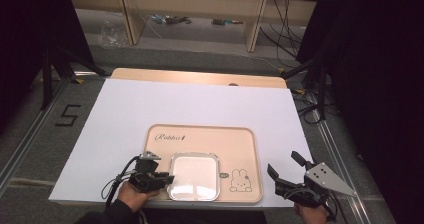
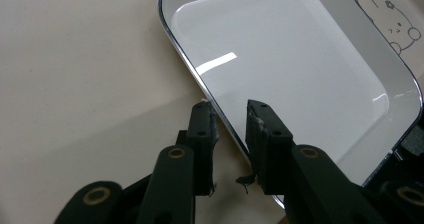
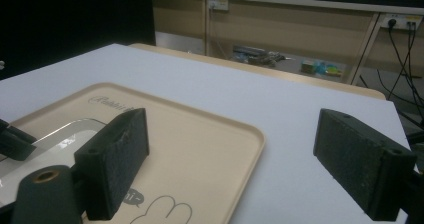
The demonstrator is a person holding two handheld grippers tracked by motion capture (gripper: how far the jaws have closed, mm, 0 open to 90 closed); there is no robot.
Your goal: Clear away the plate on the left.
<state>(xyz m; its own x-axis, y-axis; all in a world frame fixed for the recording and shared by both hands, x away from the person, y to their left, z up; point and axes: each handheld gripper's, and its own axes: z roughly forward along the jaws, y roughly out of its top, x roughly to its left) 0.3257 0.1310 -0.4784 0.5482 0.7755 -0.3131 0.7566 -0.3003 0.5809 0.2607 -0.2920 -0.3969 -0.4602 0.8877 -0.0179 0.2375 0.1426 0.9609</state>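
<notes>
Shiny metal tray (image 1: pixel 195 176) lies on the beige rabbit-print tray (image 1: pixel 250 149) at the table's near edge, and the left gripper (image 2: pixel 230 115) has its jaws narrowly apart astride the metal tray's left rim, not visibly pinching it. Off the beige tray's right edge, the right gripper (image 1: pixel 284 165) hovers with jaws spread wide and empty, white tabletop (image 1: pixel 200 101) bare beyond.

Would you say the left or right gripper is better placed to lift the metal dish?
Left. The left gripper straddles the dish rim, jaws apart. The right gripper hangs open beside the tray.
</notes>
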